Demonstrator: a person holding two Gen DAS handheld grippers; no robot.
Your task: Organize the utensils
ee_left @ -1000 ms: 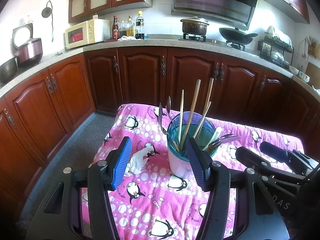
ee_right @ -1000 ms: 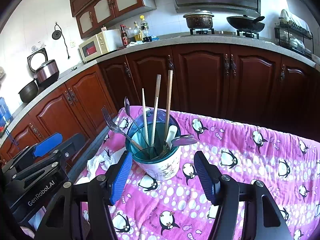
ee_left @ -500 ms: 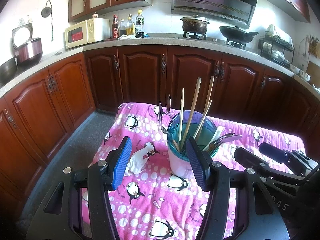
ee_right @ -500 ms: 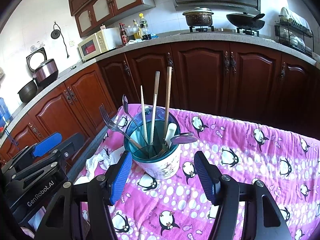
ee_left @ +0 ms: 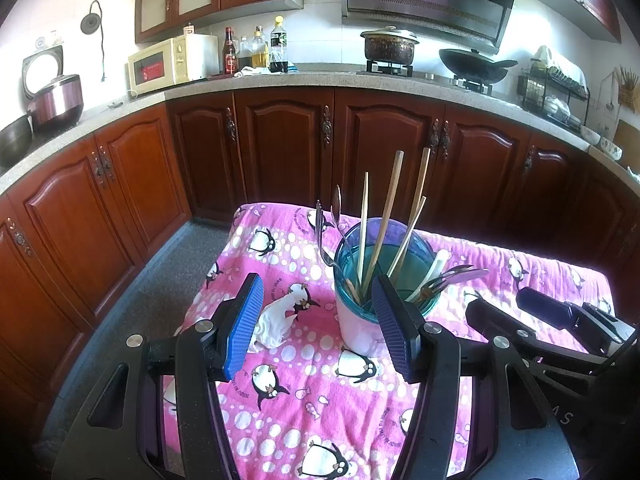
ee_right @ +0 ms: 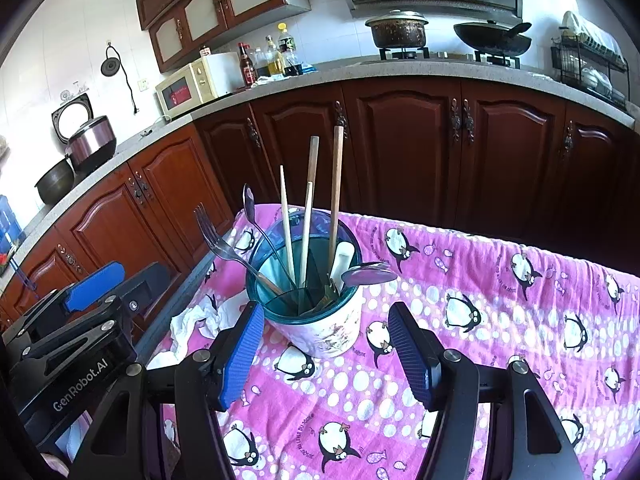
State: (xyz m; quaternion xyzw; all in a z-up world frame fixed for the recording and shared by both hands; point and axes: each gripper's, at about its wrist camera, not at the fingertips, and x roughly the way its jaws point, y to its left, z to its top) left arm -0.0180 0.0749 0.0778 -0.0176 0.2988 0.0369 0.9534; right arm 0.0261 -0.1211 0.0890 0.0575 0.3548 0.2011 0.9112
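A white utensil holder with a teal insert stands on the pink penguin cloth. It holds wooden chopsticks, a metal fork, metal spoons and a white spoon. My left gripper is open and empty, just in front of the holder. My right gripper is open and empty, also just in front of the holder. Each gripper shows in the other's view: the right one and the left one.
A crumpled white cloth lies left of the holder. Dark wood cabinets and a counter with a microwave, bottles, a pot and a wok stand behind the table. Grey floor lies to the left.
Both grippers have drifted back very slightly from the holder. Nothing else has moved.
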